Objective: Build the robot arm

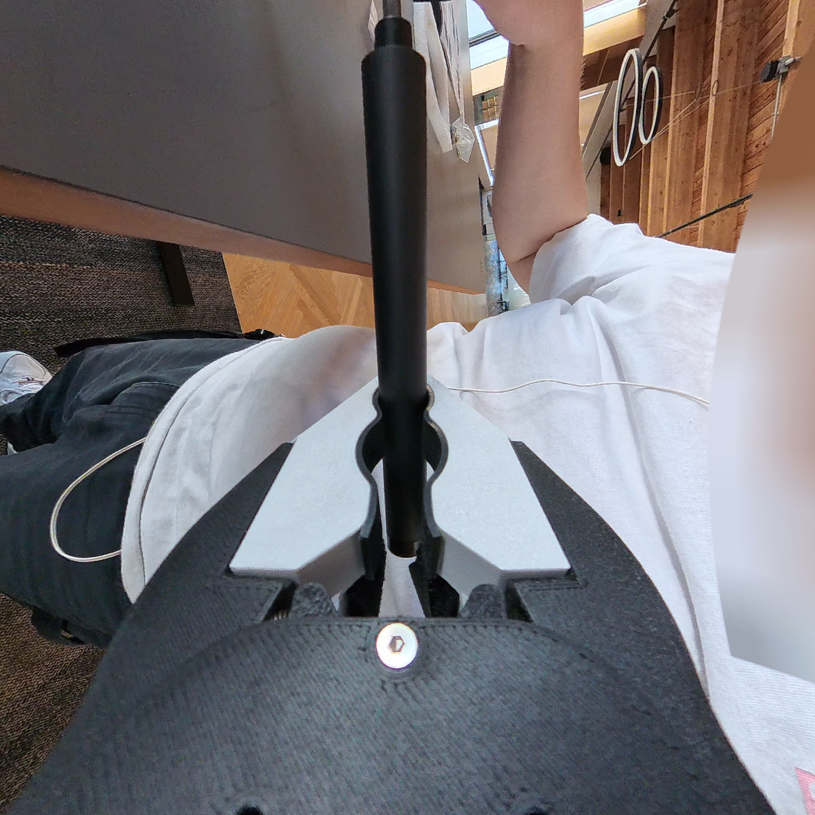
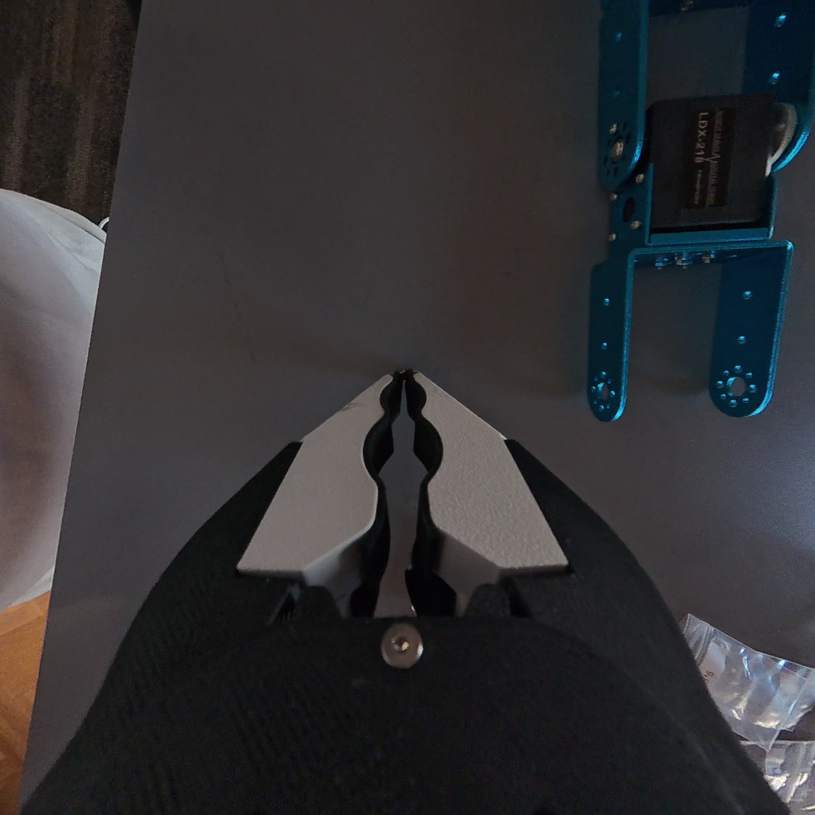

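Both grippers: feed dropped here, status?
Left gripper shut on black screwdriver handle. Right gripper shut, tiny dark part at tips, on grey table. Blue bracket clear.

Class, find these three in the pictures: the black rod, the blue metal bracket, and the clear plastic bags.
black rod (image 1: 397,264): left wrist view, middle of its shaft.
blue metal bracket (image 2: 617,335): right wrist view, left leg of the U-shaped part.
clear plastic bags (image 2: 749,697): right wrist view, crinkled middle of the pile.

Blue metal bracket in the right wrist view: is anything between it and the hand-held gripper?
Nothing visible does. Only bare grey table lies between the right hand-held gripper and the blue metal bracket, up to its right.
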`<state>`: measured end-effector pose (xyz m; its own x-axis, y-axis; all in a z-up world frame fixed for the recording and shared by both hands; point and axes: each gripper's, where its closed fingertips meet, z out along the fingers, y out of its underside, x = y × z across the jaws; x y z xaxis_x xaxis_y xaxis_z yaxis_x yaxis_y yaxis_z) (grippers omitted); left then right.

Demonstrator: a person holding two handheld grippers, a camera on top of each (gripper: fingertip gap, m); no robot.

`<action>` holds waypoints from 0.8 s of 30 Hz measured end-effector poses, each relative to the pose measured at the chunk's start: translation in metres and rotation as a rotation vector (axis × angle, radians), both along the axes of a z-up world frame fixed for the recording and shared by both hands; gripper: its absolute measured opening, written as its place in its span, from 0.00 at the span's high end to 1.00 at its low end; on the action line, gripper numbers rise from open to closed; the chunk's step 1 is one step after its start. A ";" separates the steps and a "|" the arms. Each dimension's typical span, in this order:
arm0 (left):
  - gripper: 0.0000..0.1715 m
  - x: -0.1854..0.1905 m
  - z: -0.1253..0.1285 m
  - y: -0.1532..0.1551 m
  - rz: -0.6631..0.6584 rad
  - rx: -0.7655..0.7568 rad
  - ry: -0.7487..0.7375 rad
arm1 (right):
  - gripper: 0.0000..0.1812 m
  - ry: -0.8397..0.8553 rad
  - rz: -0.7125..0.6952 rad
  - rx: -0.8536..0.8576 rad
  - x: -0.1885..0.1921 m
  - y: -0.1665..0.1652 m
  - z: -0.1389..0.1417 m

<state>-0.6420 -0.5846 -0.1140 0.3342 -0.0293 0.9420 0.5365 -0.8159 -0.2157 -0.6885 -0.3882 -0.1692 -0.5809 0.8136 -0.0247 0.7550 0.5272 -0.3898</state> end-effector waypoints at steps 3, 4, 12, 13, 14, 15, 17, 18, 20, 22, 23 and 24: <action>0.95 -0.001 -0.002 0.001 0.000 -0.001 0.007 | 0.99 0.015 0.011 -0.001 -0.001 -0.001 0.001; 0.95 -0.002 -0.003 0.001 -0.001 -0.005 0.015 | 0.99 0.036 0.022 -0.003 -0.001 -0.003 0.004; 0.95 0.000 -0.007 0.016 -0.130 -0.068 -0.014 | 0.99 0.313 0.137 -0.102 0.000 -0.029 0.065; 0.95 0.001 -0.003 0.020 -0.147 -0.079 -0.047 | 0.99 0.345 0.156 -0.107 0.002 -0.032 0.070; 0.95 0.002 0.001 0.023 -0.166 -0.091 -0.075 | 0.99 0.377 0.165 -0.103 0.003 -0.033 0.074; 0.96 0.004 0.005 0.026 -0.188 -0.102 -0.101 | 0.99 0.402 0.180 -0.101 0.005 -0.035 0.077; 0.95 0.010 0.012 0.031 -0.226 -0.121 -0.143 | 0.99 0.460 0.194 -0.057 0.007 -0.032 0.082; 0.95 0.013 0.017 0.033 -0.246 -0.125 -0.162 | 0.99 0.475 0.203 -0.032 0.009 -0.030 0.083; 0.95 0.019 0.023 0.036 -0.278 -0.132 -0.179 | 0.99 0.508 0.210 -0.002 0.012 -0.028 0.085; 0.95 0.023 0.025 0.039 -0.302 -0.139 -0.163 | 0.99 0.510 0.210 0.010 0.015 -0.026 0.085; 0.95 0.025 0.026 0.040 -0.311 -0.141 -0.152 | 0.99 0.514 0.212 0.015 0.016 -0.024 0.085; 0.95 0.026 0.027 0.041 -0.318 -0.140 -0.146 | 0.99 0.520 0.221 0.010 0.018 -0.025 0.085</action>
<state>-0.6158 -0.5436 -0.0869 0.1909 0.0230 0.9813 0.2687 -0.9628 -0.0297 -0.6709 -0.4128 -0.0839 -0.6709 0.6703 0.3173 0.3360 0.6562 -0.6757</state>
